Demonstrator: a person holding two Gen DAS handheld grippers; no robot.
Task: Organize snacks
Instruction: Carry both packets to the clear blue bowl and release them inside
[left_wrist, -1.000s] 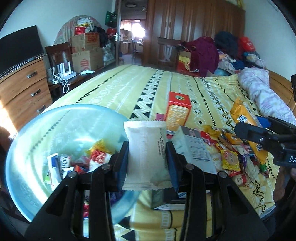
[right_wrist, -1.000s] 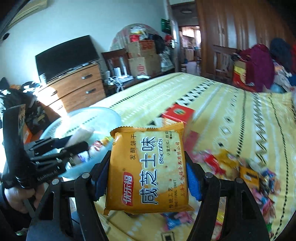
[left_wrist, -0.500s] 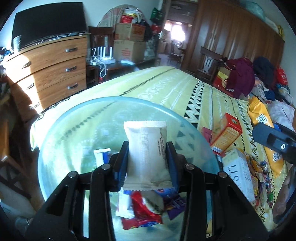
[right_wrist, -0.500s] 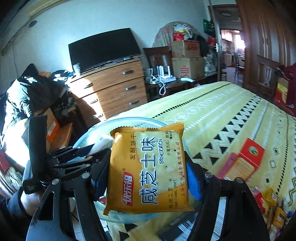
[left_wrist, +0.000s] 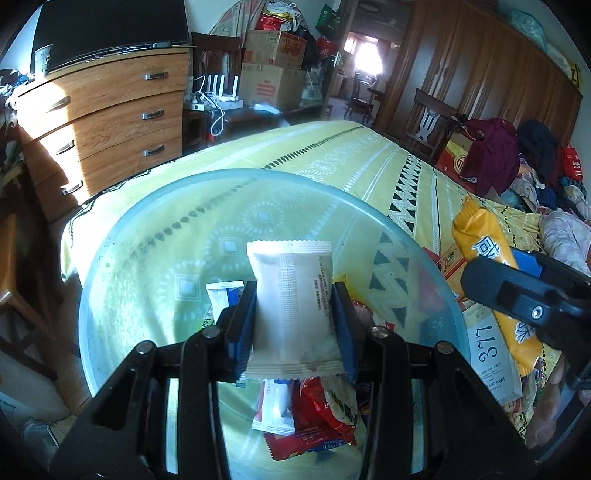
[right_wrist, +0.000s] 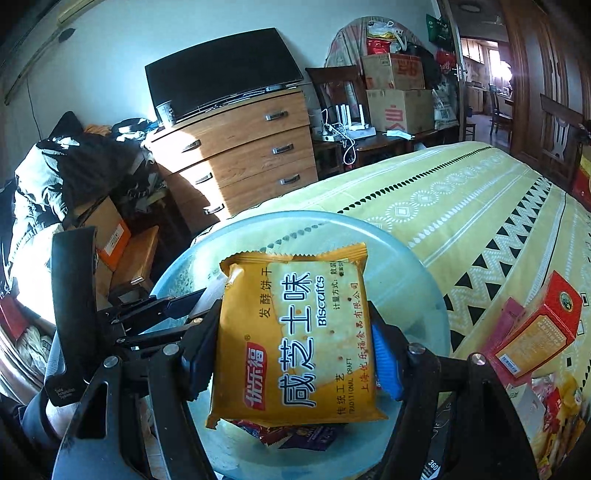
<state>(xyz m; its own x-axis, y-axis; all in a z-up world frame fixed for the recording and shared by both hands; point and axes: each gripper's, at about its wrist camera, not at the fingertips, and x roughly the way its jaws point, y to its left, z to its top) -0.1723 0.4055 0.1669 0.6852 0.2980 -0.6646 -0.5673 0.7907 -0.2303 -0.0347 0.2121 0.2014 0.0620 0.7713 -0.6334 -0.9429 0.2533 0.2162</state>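
Observation:
My left gripper is shut on a white snack packet, held upright over the clear blue plastic bowl. Several snack packets lie in the bowl's bottom. My right gripper is shut on an orange biscuit pack and hangs over the same bowl. In the left wrist view the right gripper and its orange pack come in from the right. In the right wrist view the left gripper shows at the left, over the bowl's near side.
The bowl rests at the corner of a bed with a yellow patterned cover. A red box and a white box lie to its right among loose snacks. A wooden dresser and cardboard boxes stand beyond the bed.
Both grippers swung left from the snack pile to over the bowl, each keeping its packet. The bowl now fills the middle of both views.

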